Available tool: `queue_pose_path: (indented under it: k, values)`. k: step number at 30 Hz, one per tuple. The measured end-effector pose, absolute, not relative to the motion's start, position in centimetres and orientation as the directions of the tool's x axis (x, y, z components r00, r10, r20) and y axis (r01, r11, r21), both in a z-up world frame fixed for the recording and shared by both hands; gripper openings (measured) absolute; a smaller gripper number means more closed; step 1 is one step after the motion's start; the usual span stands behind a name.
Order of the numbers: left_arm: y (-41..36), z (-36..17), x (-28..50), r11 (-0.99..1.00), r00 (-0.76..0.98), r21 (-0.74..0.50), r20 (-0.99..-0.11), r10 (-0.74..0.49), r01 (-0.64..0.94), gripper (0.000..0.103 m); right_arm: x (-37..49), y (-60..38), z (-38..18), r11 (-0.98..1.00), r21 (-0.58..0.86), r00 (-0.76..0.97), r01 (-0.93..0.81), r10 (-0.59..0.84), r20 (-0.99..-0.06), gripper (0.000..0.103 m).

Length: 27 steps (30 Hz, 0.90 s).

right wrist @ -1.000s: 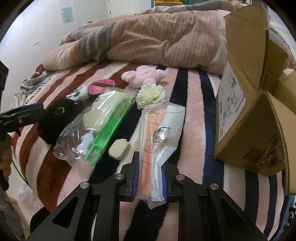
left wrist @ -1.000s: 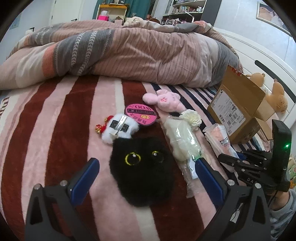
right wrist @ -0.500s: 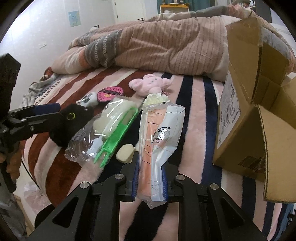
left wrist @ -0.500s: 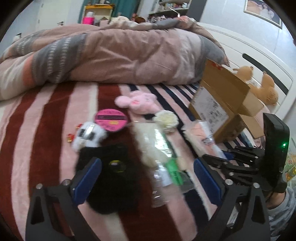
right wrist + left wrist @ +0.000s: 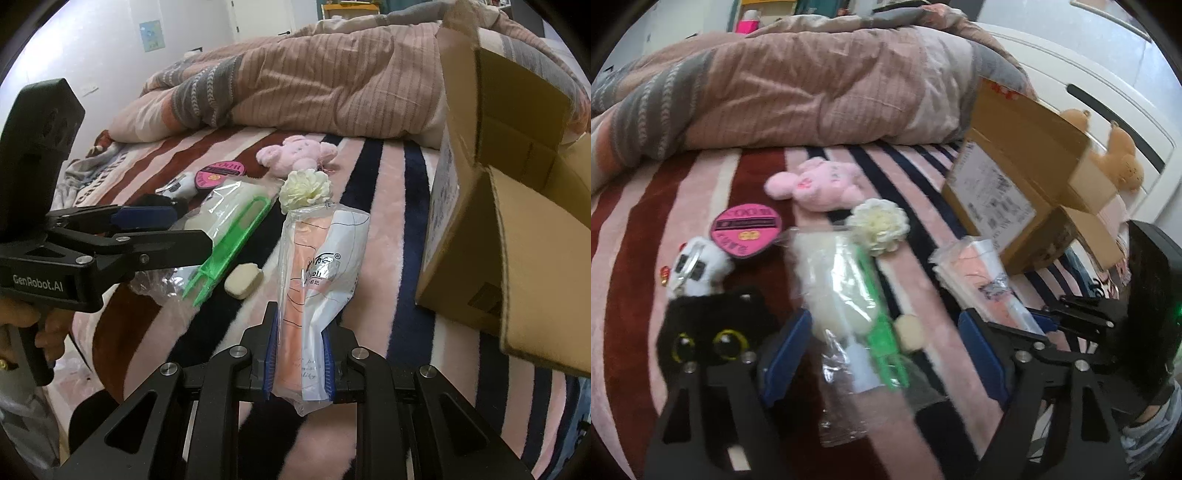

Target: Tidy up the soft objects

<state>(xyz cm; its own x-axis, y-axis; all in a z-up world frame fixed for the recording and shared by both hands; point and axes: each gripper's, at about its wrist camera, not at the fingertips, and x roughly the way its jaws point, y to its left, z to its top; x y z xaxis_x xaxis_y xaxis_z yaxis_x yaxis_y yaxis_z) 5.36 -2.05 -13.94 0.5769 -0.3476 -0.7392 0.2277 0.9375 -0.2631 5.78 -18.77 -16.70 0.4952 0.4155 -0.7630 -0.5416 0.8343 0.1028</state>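
My right gripper (image 5: 300, 352) is shut on a clear pouch of peach-coloured tissue (image 5: 317, 280), held upright above the striped blanket; the pouch also shows in the left wrist view (image 5: 979, 280). My left gripper (image 5: 886, 347) is open, its jaws either side of a clear bag with a green clip (image 5: 849, 299) and a small cream sponge (image 5: 908, 332). A black plush with yellow eyes (image 5: 709, 328) lies left of it. A pink plush (image 5: 816, 182), a cream fabric flower (image 5: 879, 225), a pink round patch (image 5: 746, 229) and a white plush keychain (image 5: 694, 266) lie beyond.
An open cardboard box (image 5: 509, 206) stands at the right on the bed; it also shows in the left wrist view (image 5: 1027, 192). A bunched duvet (image 5: 798, 88) fills the back. Tan plush bears (image 5: 1115, 155) sit behind the box by the white headboard.
My left gripper has swung right from over the black plush to over the clear bag with the green clip. My right gripper has lifted the pouch slightly, still shut on it.
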Motion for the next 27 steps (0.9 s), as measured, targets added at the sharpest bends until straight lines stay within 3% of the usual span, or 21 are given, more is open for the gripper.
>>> queue_pose_path:
  k: [2, 5, 12, 16, 19, 22, 27]
  values:
    - [-2.8, -13.8, 5.1, 0.932, 0.569, -0.261, -0.74, -0.36, 0.25, 0.073, 5.7, -19.2, -16.9, 0.835, 0.109, 0.49, -0.539, 0.416, -0.766, 0.016]
    - [-3.8, -13.6, 4.7, 0.922, 0.56, -0.262, -0.736, -0.382, 0.285, 0.058, 5.5, -19.9, -17.2, 0.836, 0.115, 0.484, -0.537, 0.417, -0.769, 0.016]
    - [-3.9, -11.4, 3.6, 0.967, 0.652, -0.151, -0.715, -0.251, 0.207, 0.058, 5.2, -20.8, -17.5, 0.831, 0.134, 0.472, -0.54, 0.43, -0.769, 0.016]
    - [-4.5, -11.3, 3.8, 0.898, 0.576, -0.313, -0.689, -0.44, 0.311, 0.058, 5.2, -20.8, -17.5, 0.824, 0.141, 0.464, -0.549, 0.441, -0.769, 0.016]
    - [-6.2, -12.9, 4.7, 0.891, 0.529, -0.316, -0.72, -0.449, 0.325, 0.057, 5.1, -20.8, -17.9, 0.822, 0.141, 0.458, -0.552, 0.44, -0.773, 0.016]
    - [-7.0, -15.4, 5.9, 0.884, 0.465, -0.362, -0.754, -0.464, 0.295, 0.047, 5.2, -20.9, -18.2, 0.823, 0.142, 0.456, -0.549, 0.438, -0.775, 0.016]
    - [-6.5, -16.8, 5.9, 0.925, 0.48, -0.294, -0.792, -0.377, 0.242, 0.032, 5.5, -20.8, -18.4, 0.824, 0.144, 0.451, -0.549, 0.437, -0.778, 0.016]
